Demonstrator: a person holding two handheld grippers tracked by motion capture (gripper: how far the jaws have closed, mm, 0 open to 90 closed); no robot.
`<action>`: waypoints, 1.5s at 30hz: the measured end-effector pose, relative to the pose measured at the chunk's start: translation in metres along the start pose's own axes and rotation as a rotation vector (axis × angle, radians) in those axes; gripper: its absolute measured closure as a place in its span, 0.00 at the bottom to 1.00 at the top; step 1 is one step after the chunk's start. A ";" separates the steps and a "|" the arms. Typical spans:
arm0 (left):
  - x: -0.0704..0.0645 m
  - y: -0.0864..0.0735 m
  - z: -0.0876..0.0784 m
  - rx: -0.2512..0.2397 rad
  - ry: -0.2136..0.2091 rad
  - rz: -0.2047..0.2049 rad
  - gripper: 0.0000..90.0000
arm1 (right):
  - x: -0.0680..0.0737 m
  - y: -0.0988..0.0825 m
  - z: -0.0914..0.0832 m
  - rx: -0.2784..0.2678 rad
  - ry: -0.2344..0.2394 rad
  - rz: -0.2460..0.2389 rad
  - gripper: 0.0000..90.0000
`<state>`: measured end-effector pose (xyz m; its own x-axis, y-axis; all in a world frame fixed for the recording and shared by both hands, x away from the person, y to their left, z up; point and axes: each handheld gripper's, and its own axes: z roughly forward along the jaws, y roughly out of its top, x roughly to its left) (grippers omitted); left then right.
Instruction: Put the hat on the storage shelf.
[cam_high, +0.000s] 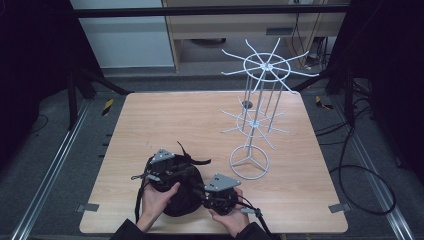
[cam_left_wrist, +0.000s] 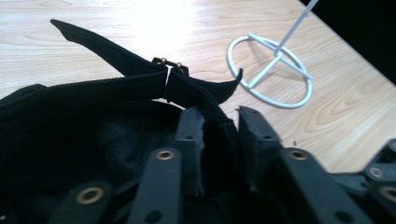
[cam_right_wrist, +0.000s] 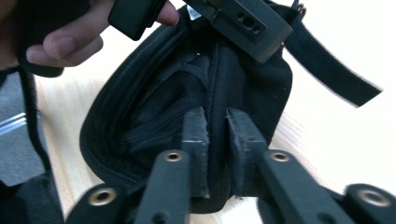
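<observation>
A wooden table (cam_high: 165, 115) is seen bearing a white wire hat rack (cam_high: 257, 107) toward its far right, well apart from a black cap (cam_high: 182, 192) that is held at the near edge between both hands. The cap's rim band is pinched in the nearly closed left gripper (cam_left_wrist: 219, 128) just below the strap buckle (cam_left_wrist: 170, 65), while its inner seam is clamped between the narrowly set jaws of the right gripper (cam_right_wrist: 217, 135). Since only thin, limp fabric is caught in each grip, the cap could be lost from one side if the hands are pulled apart, and the loose strap (cam_left_wrist: 100, 44) could be snagged on a rack prong.
</observation>
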<state>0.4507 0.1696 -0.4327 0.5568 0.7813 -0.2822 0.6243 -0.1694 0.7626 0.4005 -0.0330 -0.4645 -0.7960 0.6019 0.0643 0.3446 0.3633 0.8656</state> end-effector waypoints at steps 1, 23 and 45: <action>0.000 0.000 -0.001 -0.004 -0.005 -0.003 0.80 | 0.000 0.000 0.000 0.000 0.000 0.000 0.81; -0.011 0.018 -0.053 -0.232 -0.016 0.058 0.88 | -0.016 0.020 -0.036 -0.132 0.040 0.087 0.48; -0.029 0.019 -0.064 -0.296 -0.079 0.180 0.89 | -0.016 0.018 -0.031 -0.095 -0.053 0.006 0.99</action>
<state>0.4111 0.1817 -0.3733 0.6912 0.7040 -0.1631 0.3327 -0.1097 0.9366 0.4045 -0.0578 -0.4343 -0.7659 0.6413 0.0457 0.2988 0.2921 0.9085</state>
